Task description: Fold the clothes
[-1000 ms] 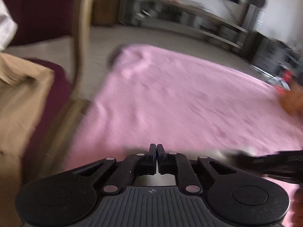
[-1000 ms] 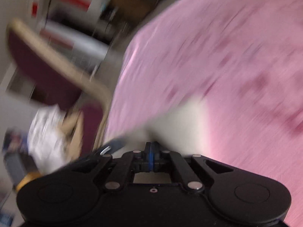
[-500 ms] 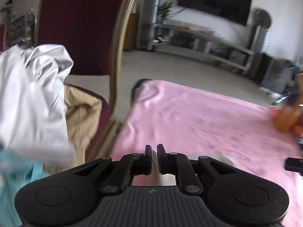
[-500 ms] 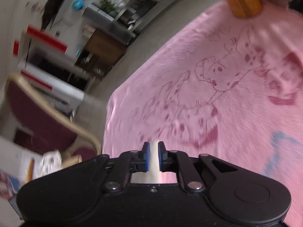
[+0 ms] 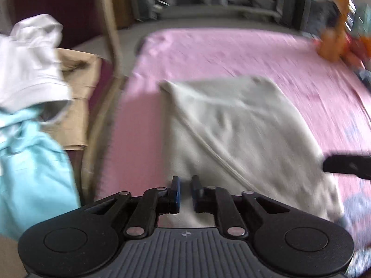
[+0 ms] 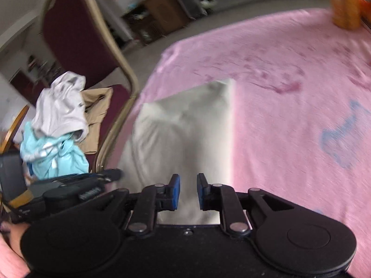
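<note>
A soft pale grey cloth [image 5: 234, 125] lies spread on the pink blanket [image 5: 231, 53], right in front of both grippers, and its long side runs away from the fingers toward the far end. The left gripper [image 5: 184, 193] and the right gripper [image 6: 188, 191] sit side by side at the near edge — neither looks closer. Both have their fingers a little apart with cloth showing in the gap — whether they touch it, I cannot tell.

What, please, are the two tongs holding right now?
Nothing: the left tongs and the right tongs are both open above the grey cloth.
</note>
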The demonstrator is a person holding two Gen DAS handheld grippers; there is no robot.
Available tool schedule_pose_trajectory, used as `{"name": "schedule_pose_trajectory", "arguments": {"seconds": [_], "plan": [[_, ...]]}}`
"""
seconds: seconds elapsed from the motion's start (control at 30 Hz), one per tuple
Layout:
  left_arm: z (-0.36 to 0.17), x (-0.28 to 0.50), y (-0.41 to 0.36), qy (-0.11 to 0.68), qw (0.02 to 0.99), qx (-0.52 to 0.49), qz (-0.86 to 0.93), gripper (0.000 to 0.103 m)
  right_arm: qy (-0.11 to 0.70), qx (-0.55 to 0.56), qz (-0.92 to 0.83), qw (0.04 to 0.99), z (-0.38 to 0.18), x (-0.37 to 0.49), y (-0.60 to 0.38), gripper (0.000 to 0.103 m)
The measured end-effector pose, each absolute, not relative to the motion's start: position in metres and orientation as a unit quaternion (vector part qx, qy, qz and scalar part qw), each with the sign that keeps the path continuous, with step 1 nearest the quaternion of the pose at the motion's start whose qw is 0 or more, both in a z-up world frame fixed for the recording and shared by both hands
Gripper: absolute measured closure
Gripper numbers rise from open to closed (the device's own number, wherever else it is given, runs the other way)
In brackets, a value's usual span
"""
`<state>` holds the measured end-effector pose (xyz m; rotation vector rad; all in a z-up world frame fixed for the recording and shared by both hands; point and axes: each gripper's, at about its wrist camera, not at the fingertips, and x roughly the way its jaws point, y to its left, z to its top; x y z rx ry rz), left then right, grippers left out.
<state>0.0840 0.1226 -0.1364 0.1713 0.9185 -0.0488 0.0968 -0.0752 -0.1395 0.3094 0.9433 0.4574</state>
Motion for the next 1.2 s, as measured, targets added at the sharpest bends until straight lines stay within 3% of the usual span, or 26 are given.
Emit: {"name": "schedule_pose_trajectory", "arguments": {"seconds": [0.27,0.43,0.63,0.77,0.97,1.1,1.2], "plan": [[-0.138,0.061,0.137,0.482,0.873,0.051,-0.046,0.097,0.522,0.053,0.235,0.819,-0.145,0.070,-0.060,0.087],[-0.131,0.039,0.126,0.458,0.882,0.028,-0.107,0.095,0.500,0.113,0.242,0.824,-0.134,0.052,-0.092,0.089],[-0.137,0.045,0.096,0.447,0.878,0.041,-0.167,0.095,0.505,0.112,0.231,0.824,-0.151,0.060,-0.091,0.094],[-0.153,0.041,0.071,0.458,0.862,0.102,-0.190,0.095,0.510,0.110,0.223,0.824,-0.163,0.066,-0.090,0.094],[-0.150,0.029,0.064,0.458,0.850,0.125,-0.229,0.103,0.524,0.115,0.210,0.817,-0.165,0.066,-0.093,0.098],[-0.132,0.032,0.092,0.446,0.865,0.052,-0.226,0.095,0.520,0.139,0.202,0.818,-0.146,0.060,-0.106,0.095],[-0.111,0.045,0.125,0.430,0.882,-0.030,-0.192,0.095,0.485,0.164,0.211,0.833,-0.113,0.063,-0.121,0.093]]}}
